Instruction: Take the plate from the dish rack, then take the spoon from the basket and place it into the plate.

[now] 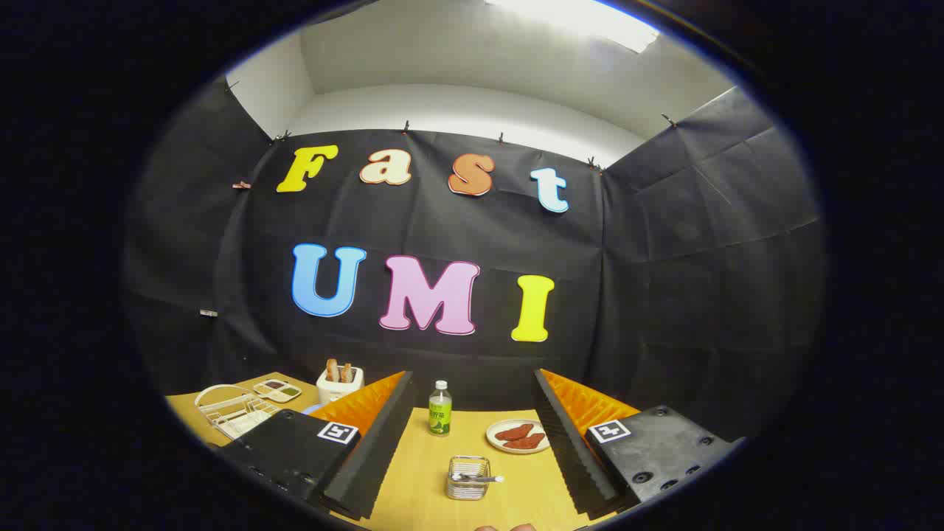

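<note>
Nothing looks done yet: the gripper [472,450] hangs spread and empty, the spoon [478,479] lies in its basket [467,487] between the 2 fingers at bottom centre, and the dish rack [230,410] sits at lower left, its plate hard to make out.

A recording booth staged as a small kitchen is shown. Black cloth walls [700,243] are clipped up on three sides, with a white room wall and a ceiling light seen above them. On the wooden tabletop [420,479] at the bottom of the frame, household props are laid out: a dish rack [232,409], a toaster [339,382], a bottle [440,408], a plate of food [519,436] and a small basket [467,477].
</note>
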